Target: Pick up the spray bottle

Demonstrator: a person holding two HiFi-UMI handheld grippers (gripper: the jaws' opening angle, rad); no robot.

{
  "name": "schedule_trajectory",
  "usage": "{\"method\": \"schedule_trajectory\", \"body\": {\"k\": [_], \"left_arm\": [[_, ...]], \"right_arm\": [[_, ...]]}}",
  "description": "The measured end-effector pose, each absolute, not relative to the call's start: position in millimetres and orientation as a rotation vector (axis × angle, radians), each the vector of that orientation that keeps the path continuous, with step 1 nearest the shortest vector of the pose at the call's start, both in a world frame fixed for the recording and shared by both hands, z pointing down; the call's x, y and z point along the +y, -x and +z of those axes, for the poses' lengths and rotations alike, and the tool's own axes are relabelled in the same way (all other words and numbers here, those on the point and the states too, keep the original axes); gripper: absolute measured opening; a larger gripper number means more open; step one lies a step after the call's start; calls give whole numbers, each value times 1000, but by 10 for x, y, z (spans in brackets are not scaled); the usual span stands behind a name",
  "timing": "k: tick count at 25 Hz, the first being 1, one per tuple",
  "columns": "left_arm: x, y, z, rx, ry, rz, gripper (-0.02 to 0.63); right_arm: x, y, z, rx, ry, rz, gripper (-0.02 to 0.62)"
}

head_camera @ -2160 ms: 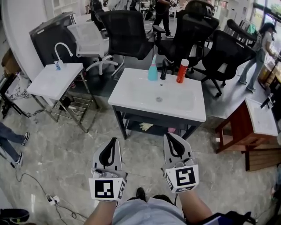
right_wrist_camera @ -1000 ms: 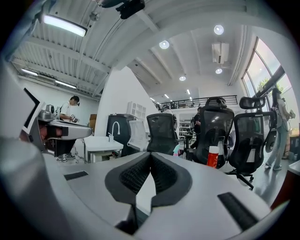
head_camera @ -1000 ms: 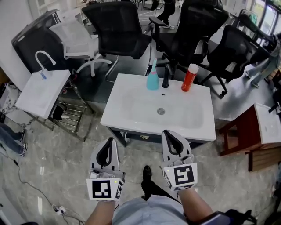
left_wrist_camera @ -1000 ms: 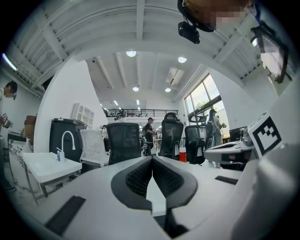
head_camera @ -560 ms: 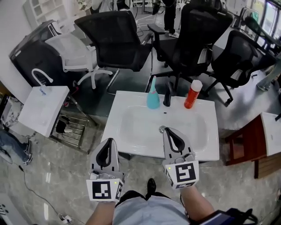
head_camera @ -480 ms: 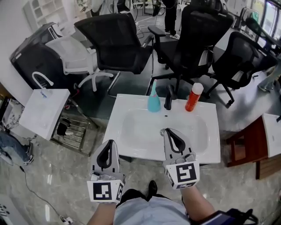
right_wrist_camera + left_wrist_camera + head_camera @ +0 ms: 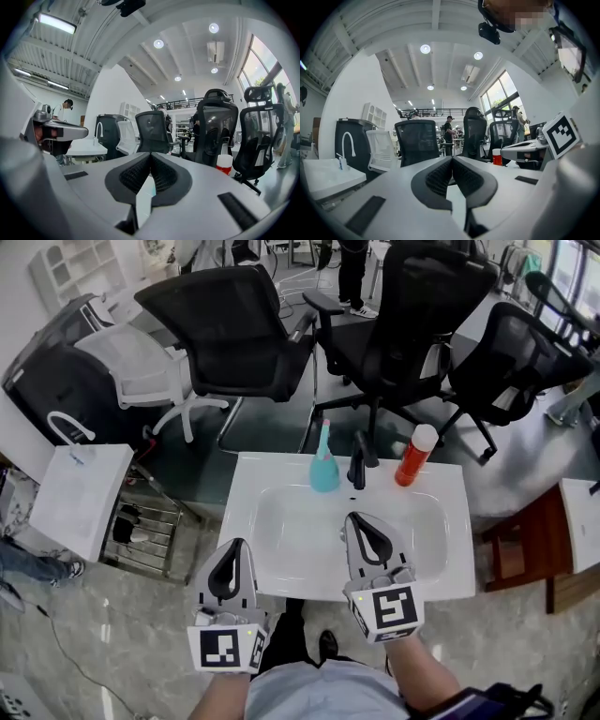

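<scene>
The spray bottle (image 7: 324, 465) is teal with a slim nozzle and stands upright at the back rim of a white sink (image 7: 441, 563), just left of the black faucet (image 7: 357, 460). A red can (image 7: 413, 457) with a white cap stands right of the faucet, and the same red can (image 7: 497, 157) shows in the left gripper view. My right gripper (image 7: 353, 519) is shut and empty over the basin, short of the bottle. My left gripper (image 7: 238, 544) is shut and empty at the sink's front left edge. Both point level towards the bottle's side.
Several black office chairs (image 7: 234, 329) and a white one (image 7: 131, 362) crowd behind the sink. A second small white sink (image 7: 70, 498) and a wire rack (image 7: 141, 526) stand at the left. A wooden stool (image 7: 525, 540) sits at the right. People stand far back.
The view and both grippers have moved forward to the sink; it now lies right under the gripper tips. Both grippers stayed shut.
</scene>
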State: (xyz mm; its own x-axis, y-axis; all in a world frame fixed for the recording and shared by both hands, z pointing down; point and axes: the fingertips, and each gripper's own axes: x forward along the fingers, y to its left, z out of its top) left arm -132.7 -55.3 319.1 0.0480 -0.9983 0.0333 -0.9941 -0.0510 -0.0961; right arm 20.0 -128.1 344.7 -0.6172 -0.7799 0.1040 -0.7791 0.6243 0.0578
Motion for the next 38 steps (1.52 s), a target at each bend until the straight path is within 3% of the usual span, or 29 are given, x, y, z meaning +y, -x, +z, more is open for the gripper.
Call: {"method": "schedule_trajectory", "body": {"k": [15, 17, 20, 22, 38], "left_arm": [[-1916, 1821, 3505, 2029, 2435, -176, 18], [-2036, 1850, 3560, 2016, 2465, -189, 18], [-2189, 1884, 3642, 1998, 2500, -208, 18], [-2285, 1902, 3689, 1984, 2522, -215, 18], [-2813, 2167, 3937, 1972, 2581, -250, 18]], "right_arm": [[-2356, 272, 3770, -2577, -1497, 24, 23], [-2430, 310, 3830, -2558, -1499, 43, 70], [-2535, 387, 3919, -2551, -1488, 70, 203], [-2611, 411, 3966, -2541, -1500, 85, 229], [-3124, 552, 4234, -2460, -1537, 110, 238]]}}
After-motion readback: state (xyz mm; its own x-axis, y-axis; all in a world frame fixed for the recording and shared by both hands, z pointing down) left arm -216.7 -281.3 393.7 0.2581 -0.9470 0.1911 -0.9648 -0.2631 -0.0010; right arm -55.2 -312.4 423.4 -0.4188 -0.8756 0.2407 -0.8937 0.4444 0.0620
